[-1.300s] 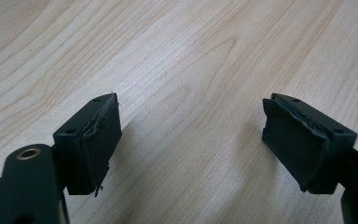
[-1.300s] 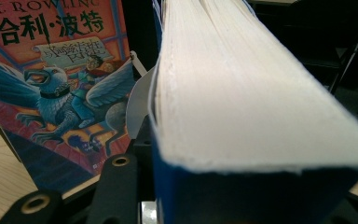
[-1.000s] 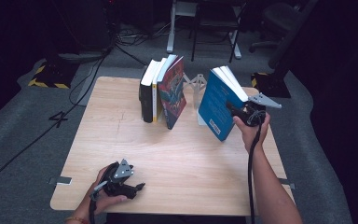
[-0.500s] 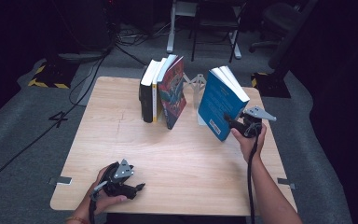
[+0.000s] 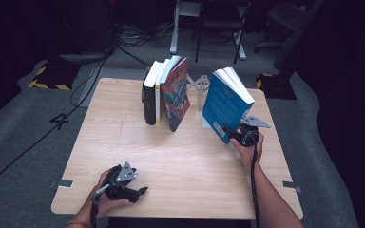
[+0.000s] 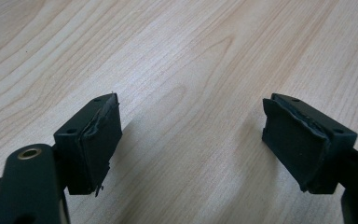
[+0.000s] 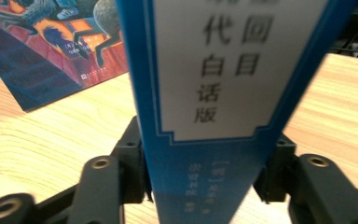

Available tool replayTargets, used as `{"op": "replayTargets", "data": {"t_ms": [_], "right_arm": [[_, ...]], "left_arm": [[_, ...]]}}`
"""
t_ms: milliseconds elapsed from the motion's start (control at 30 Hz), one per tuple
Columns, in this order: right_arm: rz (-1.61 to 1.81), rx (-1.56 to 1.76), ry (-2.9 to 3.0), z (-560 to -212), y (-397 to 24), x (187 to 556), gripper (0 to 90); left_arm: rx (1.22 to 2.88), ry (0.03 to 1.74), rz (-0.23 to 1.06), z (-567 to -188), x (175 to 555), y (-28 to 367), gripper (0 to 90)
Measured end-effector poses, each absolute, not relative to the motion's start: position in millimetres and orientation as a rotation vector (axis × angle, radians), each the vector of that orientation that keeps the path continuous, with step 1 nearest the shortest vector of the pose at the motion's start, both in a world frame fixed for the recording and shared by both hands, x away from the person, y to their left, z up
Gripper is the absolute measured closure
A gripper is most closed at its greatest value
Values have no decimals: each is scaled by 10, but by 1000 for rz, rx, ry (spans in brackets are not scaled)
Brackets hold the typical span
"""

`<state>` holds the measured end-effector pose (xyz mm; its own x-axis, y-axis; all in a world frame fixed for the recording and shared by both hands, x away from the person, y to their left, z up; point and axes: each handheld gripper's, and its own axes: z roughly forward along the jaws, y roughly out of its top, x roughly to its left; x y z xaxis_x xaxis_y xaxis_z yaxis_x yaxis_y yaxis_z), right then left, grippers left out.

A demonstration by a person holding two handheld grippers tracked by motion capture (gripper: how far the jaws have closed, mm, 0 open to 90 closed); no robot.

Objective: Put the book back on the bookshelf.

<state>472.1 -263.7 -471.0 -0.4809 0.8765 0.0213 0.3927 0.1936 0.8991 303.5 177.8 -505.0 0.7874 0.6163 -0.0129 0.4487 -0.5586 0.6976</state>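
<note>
1. Where the pale wooden bench stands, grey carpet, cables and chair legs surround it in a dark room.
2. Four books: three upright in a row, one thick blue book tilted at the right.
3. Two tongs: right tongs, just closing, grip the blue book's spine; left tongs gape, empty.

High view overhead, claw views close, table shared
</note>
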Motion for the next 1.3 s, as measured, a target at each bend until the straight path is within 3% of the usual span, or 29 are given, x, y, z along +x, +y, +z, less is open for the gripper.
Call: {"op": "replayTargets", "data": {"t_ms": [267,1300], "right_arm": [[1234,1214,1897,-4716,-2456,4719,605],[1138,1349,1761,-4693,-2000,5004,610]], "left_arm": [[2260,777,296,-5050,3043,1776,190],[2261,775,293,-5050,3043,1775,189]]}}
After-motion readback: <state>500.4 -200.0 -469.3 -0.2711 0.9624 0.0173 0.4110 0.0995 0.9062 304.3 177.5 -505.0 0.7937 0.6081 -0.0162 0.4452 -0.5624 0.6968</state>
